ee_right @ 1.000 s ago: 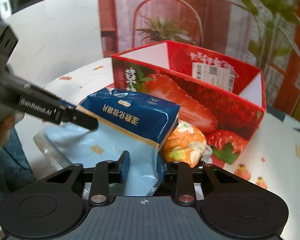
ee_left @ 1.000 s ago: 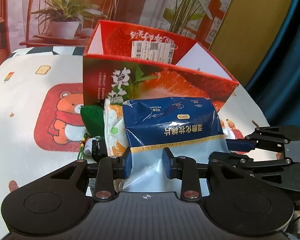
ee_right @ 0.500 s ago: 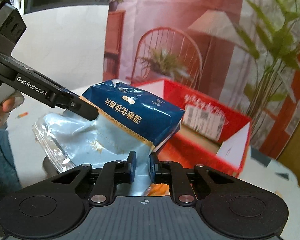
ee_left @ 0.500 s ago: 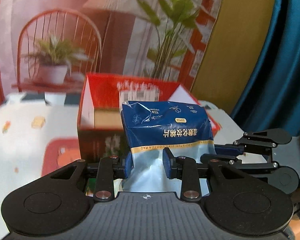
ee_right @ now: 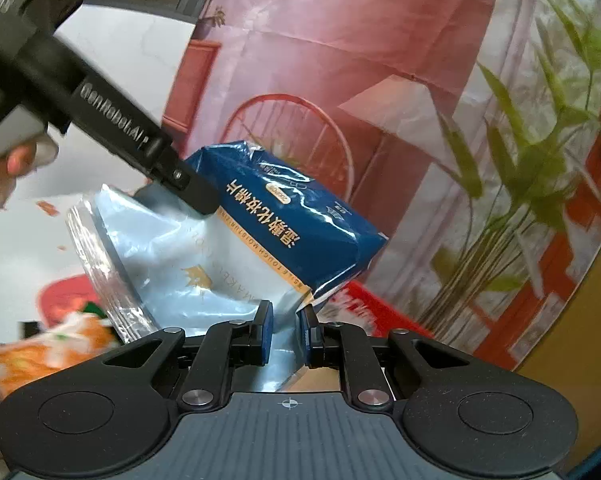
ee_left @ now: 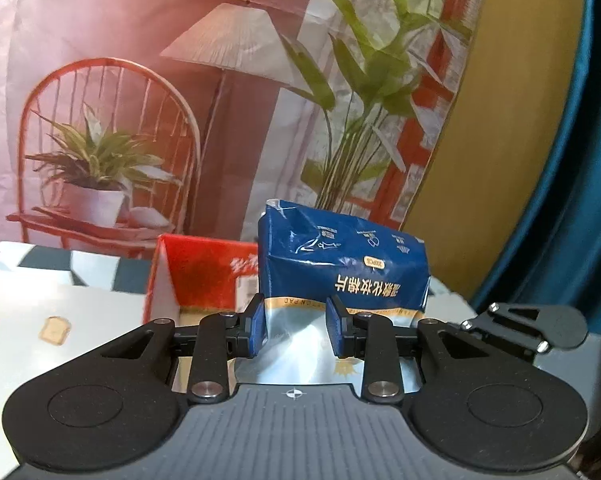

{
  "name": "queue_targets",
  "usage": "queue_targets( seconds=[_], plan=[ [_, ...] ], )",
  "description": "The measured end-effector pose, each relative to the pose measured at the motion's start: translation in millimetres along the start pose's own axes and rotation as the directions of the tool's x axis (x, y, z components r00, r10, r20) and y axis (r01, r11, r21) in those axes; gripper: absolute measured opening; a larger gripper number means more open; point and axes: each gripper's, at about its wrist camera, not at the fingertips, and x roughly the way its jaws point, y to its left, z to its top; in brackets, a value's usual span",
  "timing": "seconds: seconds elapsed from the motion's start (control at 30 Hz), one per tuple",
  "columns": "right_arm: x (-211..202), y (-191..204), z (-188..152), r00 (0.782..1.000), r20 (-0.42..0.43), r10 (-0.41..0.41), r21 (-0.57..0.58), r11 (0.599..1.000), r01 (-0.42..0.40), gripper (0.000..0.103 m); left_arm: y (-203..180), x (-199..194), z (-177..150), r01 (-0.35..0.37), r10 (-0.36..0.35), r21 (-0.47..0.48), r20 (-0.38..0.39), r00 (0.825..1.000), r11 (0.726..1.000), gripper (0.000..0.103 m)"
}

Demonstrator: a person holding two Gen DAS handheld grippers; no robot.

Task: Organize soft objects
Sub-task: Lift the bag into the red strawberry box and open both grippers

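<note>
Both grippers had hold of one blue cotton-pad pack [ee_left: 342,268], carried in the air above the table. Left gripper [ee_left: 296,330]: jaws partly closed, pinching the pale lower half of the pack. Right gripper [ee_right: 286,334]: jaws nearly closed, nipping the pack's near lower corner. Pack [ee_right: 260,236] stood roughly on end in the left view, dark-blue printed end up and far, pale end near; long axis ran away from the left gripper and tilted somewhat right. Red strawberry box [ee_left: 196,276] sat open-topped just beyond and below the pack, slightly left of it. Judgement: the coming move is forward and down into the box, far end leading; neither gripper looked clearly nearer. Orange soft item [ee_right: 48,346] lay low at left, blurred.
</note>
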Motion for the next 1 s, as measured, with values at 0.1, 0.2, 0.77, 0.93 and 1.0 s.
queue_targets(
  seconds=[0.1,0.2,0.77,0.93,1.0],
  plan=[
    [22.7,-1.5,-1.5,0.998,-0.008,-0.067,-0.065,0.996,0.066,0.013,7.9,21.9,4.6,0.006,-0.006,-0.033,-0.005,1.0,0.999,0.034],
    [47.1,-5.2,-4.6,0.996,-0.041,-0.082,-0.07,0.994,0.079,0.013,10.8,46.8,7.6,-0.022,0.022,-0.025,-0.031,0.999,0.999,0.034],
    [121.6,-35.0,-29.2,0.946,-0.319,0.06,0.182,0.983,-0.001,0.013,35.2,121.6,-14.6,-0.054,0.056,0.013,-0.286,0.957,0.998,0.034],
    [124.7,-44.2,-33.8,0.931,-0.357,0.079,0.288,0.957,0.029,0.019,38.3,120.2,-16.6,-0.067,0.064,0.0,-0.301,0.952,0.998,0.062],
    [120.3,-44.7,-34.2,0.931,-0.358,0.066,0.311,0.949,0.052,0.023,37.3,115.2,-16.5,-0.058,0.056,0.005,-0.293,0.954,0.998,0.062]
  ],
)
